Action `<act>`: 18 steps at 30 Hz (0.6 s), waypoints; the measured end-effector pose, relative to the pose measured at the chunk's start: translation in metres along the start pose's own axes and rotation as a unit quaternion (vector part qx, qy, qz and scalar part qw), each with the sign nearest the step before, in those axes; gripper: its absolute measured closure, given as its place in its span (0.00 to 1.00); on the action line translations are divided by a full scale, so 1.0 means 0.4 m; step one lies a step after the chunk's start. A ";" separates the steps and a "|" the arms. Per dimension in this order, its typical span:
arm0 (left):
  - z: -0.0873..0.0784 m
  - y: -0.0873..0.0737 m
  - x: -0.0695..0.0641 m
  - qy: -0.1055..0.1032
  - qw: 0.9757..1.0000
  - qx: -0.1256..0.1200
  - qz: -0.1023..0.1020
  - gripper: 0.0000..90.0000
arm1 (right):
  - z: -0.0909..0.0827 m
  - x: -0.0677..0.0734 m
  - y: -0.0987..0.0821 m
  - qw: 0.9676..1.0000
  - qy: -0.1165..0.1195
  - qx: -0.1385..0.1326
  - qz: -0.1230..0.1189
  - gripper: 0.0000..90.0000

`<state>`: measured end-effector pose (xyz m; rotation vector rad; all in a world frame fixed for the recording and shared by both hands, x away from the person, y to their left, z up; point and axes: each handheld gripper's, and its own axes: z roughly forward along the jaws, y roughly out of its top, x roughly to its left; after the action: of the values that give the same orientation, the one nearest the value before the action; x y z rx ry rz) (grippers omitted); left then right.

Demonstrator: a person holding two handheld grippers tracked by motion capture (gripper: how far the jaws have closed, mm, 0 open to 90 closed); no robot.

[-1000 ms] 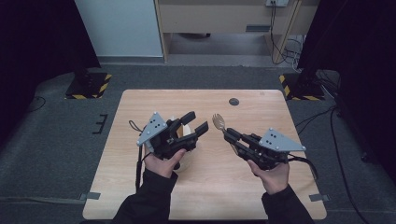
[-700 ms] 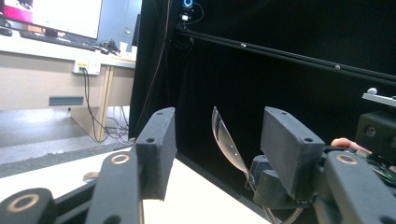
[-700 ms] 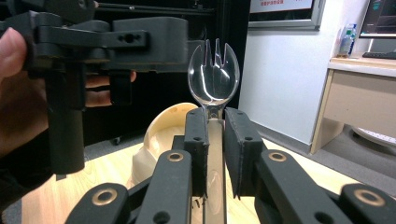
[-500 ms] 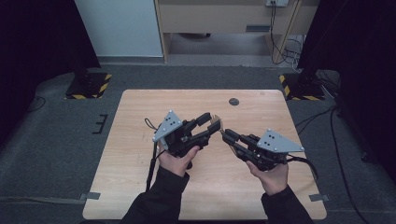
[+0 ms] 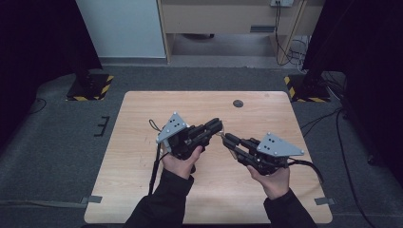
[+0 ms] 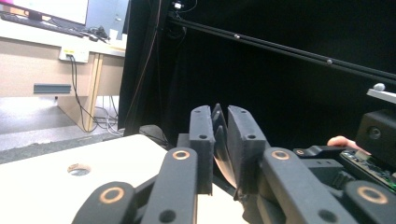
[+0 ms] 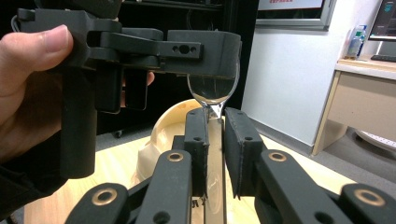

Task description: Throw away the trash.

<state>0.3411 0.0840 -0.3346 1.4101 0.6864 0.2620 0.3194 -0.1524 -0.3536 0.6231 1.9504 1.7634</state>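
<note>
A clear plastic spoon (image 7: 214,140) spans the gap between my two grippers above the middle of the wooden table (image 5: 142,190). My right gripper (image 7: 215,114) is shut on its handle, which runs up between the jaws. The spoon's bowl (image 7: 212,91) sits pinched in my left gripper (image 5: 216,128), whose jaws have just been closing onto it. In the left gripper view the thin curved bowl (image 6: 220,149) is pressed between the two pads of the left gripper (image 6: 219,112). In the high view the right gripper (image 5: 229,139) nearly meets the left one tip to tip.
A small dark round hole (image 5: 237,103) lies in the table near its far edge. Beyond the table are a wooden desk (image 5: 228,19) and cables (image 5: 290,42). Black-and-yellow striped bases (image 5: 90,88) stand at the far corners. Cables trail from both grippers.
My left gripper swung right toward the right gripper and closed its jaws on the spoon's bowl. The right gripper kept still with the handle.
</note>
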 end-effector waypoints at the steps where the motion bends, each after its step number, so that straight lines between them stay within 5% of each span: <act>1: 0.000 0.000 -0.001 0.000 1.000 0.000 0.001 0.91 | 0.002 0.001 -0.001 1.000 0.000 0.000 0.000 0.89; 10: -0.020 0.011 0.002 -0.003 1.000 0.000 0.012 0.92 | -0.003 0.001 0.005 1.000 0.008 -0.014 0.027 0.79; 18: -0.115 0.053 0.013 0.013 0.999 -0.019 0.037 0.92 | -0.035 -0.037 0.011 0.999 -0.027 -0.026 0.034 0.65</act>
<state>0.3235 0.1279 -0.3160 1.3998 0.6486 0.3500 0.3232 -0.1721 -0.3475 0.7191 1.8618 1.8117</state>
